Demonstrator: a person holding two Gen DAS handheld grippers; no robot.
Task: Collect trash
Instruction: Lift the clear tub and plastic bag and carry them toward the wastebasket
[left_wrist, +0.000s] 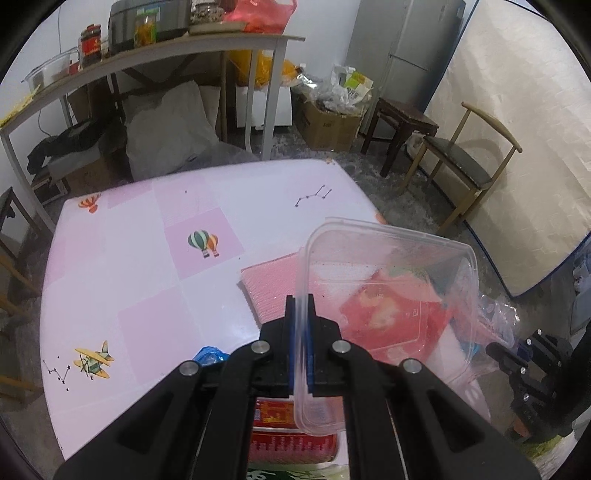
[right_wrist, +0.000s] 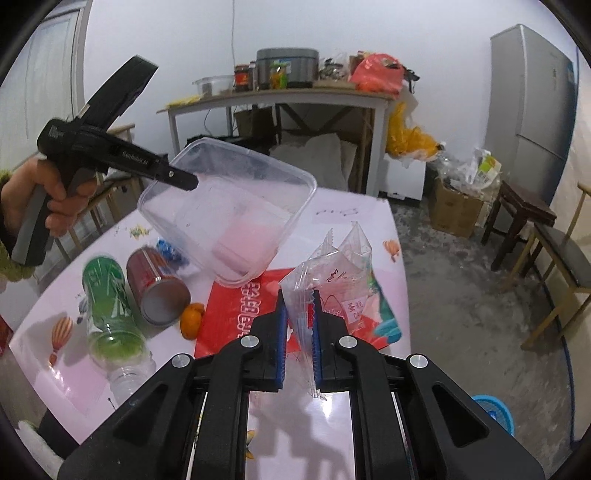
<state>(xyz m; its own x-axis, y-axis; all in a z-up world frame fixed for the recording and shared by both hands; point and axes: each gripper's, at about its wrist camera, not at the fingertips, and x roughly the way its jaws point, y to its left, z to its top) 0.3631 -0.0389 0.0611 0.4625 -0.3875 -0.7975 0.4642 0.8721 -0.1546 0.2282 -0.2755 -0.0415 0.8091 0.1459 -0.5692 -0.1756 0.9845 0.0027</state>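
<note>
Left claw (left_wrist: 300, 325) pinches the rim of one clear tub (left_wrist: 388, 295), lifted above the table (left_wrist: 147, 295). Right claw (right_wrist: 298, 325) grips one clear wrapper (right_wrist: 332, 280). On the table: two cans (right_wrist: 159, 291), one orange (right_wrist: 191, 319), one red sheet (right_wrist: 236, 306).

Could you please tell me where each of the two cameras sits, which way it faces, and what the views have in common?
Left wrist: rides the left claw, looking down over the pink table; its fingers pinch the rim of a clear plastic box; the right claw shows at the right edge.
Right wrist: rides the right claw, facing across the table; it grips clear plastic wrappers; the person's hand holding the left claw shows at left.
Shared: the box, table, shelf, fridge.
</note>
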